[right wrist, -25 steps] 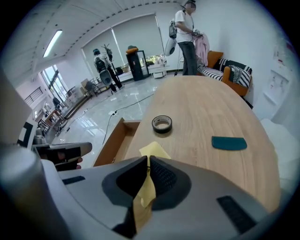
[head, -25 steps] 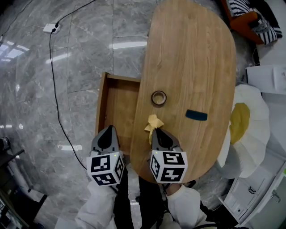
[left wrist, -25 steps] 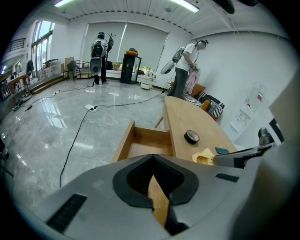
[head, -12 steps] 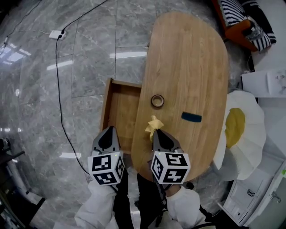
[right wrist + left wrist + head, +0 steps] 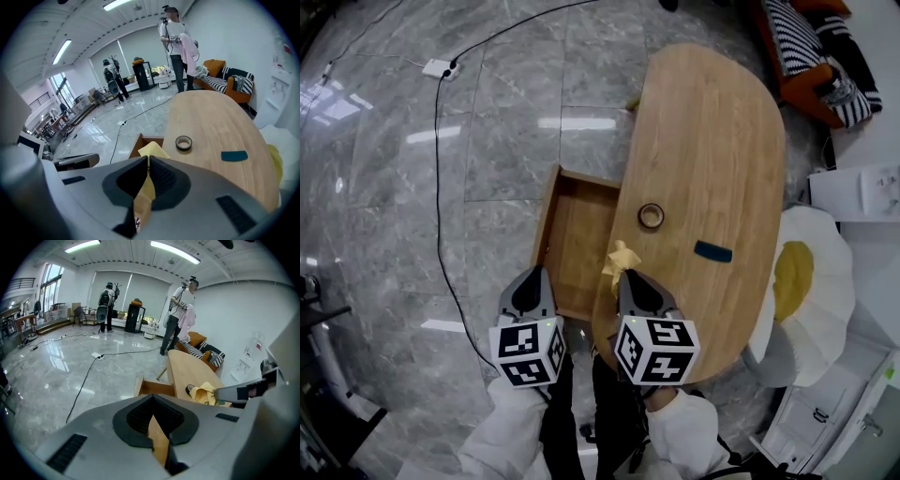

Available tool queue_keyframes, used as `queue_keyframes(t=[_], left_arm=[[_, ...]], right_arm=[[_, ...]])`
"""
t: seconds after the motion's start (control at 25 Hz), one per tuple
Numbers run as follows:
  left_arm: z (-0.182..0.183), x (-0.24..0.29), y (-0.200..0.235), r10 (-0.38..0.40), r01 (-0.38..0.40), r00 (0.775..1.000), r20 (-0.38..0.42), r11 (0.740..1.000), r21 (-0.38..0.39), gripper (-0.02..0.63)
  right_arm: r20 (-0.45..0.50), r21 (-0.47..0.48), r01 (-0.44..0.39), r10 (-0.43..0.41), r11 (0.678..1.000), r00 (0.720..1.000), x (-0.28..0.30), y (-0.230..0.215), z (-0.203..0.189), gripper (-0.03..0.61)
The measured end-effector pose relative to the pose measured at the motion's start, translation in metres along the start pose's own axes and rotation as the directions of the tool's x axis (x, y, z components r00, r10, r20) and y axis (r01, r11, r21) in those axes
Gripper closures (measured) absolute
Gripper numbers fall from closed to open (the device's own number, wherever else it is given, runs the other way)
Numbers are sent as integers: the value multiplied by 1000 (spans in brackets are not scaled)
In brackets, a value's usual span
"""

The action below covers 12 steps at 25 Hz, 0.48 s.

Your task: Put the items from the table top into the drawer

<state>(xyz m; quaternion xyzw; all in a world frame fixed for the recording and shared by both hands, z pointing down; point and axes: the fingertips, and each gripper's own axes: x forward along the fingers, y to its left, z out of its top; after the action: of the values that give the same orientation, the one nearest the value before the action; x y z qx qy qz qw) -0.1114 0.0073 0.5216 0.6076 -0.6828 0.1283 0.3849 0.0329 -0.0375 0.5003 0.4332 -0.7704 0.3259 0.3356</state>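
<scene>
Above the near end of the oval table (image 5: 712, 122), open drawer (image 5: 546, 225) just to the left. Farther up the wood, well apart: tape roll (image 5: 652, 216), blue pad (image 5: 712, 251). Pinched tight in the right gripper (image 5: 630, 277): yellow cloth (image 5: 622, 258), bunched, poking out past the tips, long axis along the jaws. Left gripper (image 5: 530, 277) closed on nothing, beside the drawer's near corner, black cable (image 5: 437, 187) trailing across the floor.

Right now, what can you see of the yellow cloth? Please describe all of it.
The yellow cloth is a thin, soft, pale yellow piece, crumpled into folds. The right gripper holds it pinched between its shut jaws; a pointed bunch sticks out past the tips. In the head view it shows over the edge of the wooden table, beside the open drawer. Whether it touches the table cannot be told.
</scene>
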Motion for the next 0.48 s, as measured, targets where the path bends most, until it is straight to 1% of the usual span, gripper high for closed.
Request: queue_keyframes(t=[0.28, 0.48], left_arm=[[11, -5, 30, 20, -19, 1000, 17, 999, -28, 614], [22, -3, 43, 24, -23, 999, 23, 999, -39, 614]], right_arm=[[-10, -17, -26, 26, 1000, 1000, 12, 37, 6, 506], [-8, -30, -24, 24, 999, 1000, 21, 48, 17, 506]])
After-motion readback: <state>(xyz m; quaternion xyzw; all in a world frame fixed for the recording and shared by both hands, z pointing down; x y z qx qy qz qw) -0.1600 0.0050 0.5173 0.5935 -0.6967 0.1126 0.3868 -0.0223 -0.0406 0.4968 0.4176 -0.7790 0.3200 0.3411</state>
